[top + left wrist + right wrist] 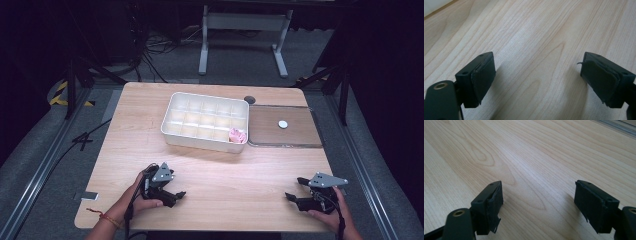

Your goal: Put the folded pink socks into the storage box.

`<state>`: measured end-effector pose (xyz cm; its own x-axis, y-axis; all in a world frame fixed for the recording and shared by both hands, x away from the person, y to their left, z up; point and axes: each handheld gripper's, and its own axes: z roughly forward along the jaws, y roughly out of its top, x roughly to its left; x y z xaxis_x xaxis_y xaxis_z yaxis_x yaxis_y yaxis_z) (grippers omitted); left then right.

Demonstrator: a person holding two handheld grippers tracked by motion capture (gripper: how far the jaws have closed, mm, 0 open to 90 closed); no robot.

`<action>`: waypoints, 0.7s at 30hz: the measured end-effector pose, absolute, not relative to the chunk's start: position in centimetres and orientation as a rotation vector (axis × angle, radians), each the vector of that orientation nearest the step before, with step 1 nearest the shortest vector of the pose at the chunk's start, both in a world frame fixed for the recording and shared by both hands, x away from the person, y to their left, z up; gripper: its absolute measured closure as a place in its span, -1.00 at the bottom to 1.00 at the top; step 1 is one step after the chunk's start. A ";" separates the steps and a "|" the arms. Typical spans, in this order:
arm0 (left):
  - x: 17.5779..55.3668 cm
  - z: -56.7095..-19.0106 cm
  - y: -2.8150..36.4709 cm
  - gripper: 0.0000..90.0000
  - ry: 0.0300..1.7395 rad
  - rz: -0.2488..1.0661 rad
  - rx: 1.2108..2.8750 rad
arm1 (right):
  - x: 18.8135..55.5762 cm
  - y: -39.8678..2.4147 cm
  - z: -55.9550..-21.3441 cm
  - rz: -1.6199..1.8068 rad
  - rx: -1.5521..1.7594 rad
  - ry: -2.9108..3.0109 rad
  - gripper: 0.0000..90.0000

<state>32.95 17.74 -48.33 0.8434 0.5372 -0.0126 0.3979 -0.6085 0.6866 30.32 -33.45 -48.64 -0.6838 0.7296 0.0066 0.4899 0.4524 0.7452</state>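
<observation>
left gripper (170, 192): held low over the table (215, 170) at about 7 o'clock in the high view, jaws spread, nothing between them. its own view shows both pads (482, 76) apart over bare wood grain.

right gripper (300, 197): at about 5 o'clock, well apart from the left, jaws spread wide and empty. its own view shows frayed pads (495, 206) over bare wood, nothing pinched.

hands: left hand (140, 200) and right hand (332, 212) come in from the 6 o'clock edge, each wrapped round its gripper body.

tray (175, 135): white, many compartments, at table centre toward 12 o'clock, well apart from both grippers. nearly all compartments look bare.

pink item (237, 135): lies in the tray's compartment at its 4 o'clock corner; kind cannot be told, too small.

mat (295, 135): brown panel just beside the tray at 3 o'clock, with a white disc (283, 124) on it, apart from the tray.

step in hand, as judged: both grippers empty at rest near the front edge, either between picks or done placing. next move would likely call for the right gripper to travel toward 12 o'clock to the disc, descend with jaws straddling it, and close gently, since the disc is flat and low.
</observation>
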 end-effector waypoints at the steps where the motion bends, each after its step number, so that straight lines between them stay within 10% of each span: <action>1: 32.9 -48.3 17.7 -0.71 0.677 0.252 2.302 | 30.3 -33.4 -48.6 1.074 1.041 2.392 -0.48; 21: 32.9 -48.3 17.7 -0.72 0.688 0.258 2.297 | 30.5 -33.4 -48.7 1.062 1.067 2.376 -0.51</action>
<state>32.90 17.70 -48.34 0.8382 0.5452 -0.0126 0.4027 -0.6032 0.6885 30.52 -33.40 -48.66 -0.6661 0.7459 0.0062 0.5019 0.4420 0.7435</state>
